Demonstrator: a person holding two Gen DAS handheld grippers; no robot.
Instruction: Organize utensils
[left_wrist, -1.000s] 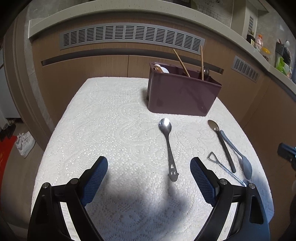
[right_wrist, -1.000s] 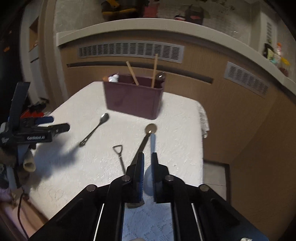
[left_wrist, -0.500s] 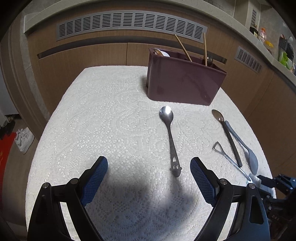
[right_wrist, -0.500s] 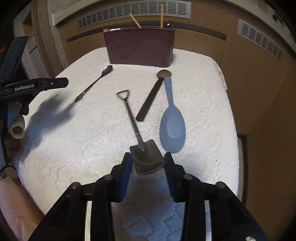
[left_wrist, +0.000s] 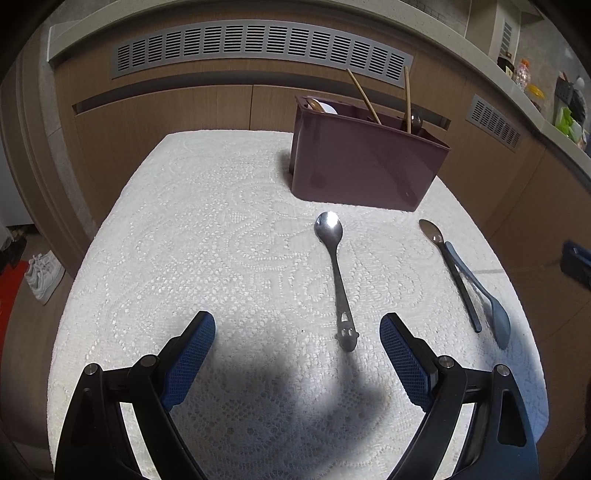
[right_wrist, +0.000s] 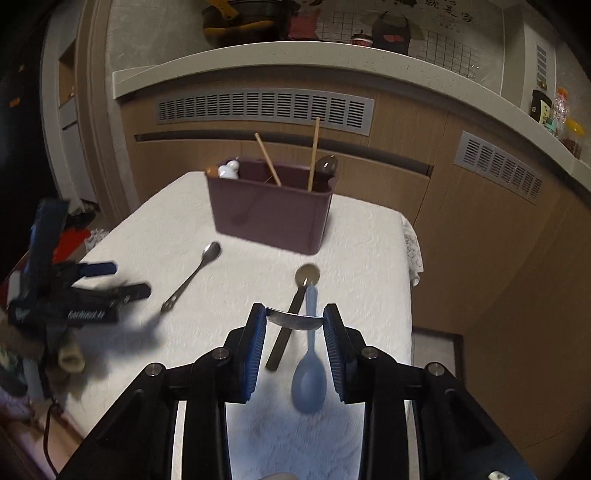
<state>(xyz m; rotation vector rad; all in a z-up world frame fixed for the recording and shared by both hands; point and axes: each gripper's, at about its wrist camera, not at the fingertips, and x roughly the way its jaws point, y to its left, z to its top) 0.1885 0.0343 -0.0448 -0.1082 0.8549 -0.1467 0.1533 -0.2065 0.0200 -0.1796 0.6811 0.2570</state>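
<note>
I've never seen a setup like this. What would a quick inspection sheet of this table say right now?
Surface: table under a white lace cloth.
Job's things: maroon utensil holder at the far side, chopsticks standing in it. Lying on the cloth: steel spoon; dark-handled spoon touching a blue spoon.
Clutter: nothing seen.
Grippers: left claw open, empty, above the cloth near the steel spoon's handle. Right claw shut on a small metal shovel-shaped utensil, lifted off the cloth.
Cables: dark cord at the lower left in the right wrist view.
Surroundings: wooden cabinets with vent grilles, countertop with bottles.
</note>
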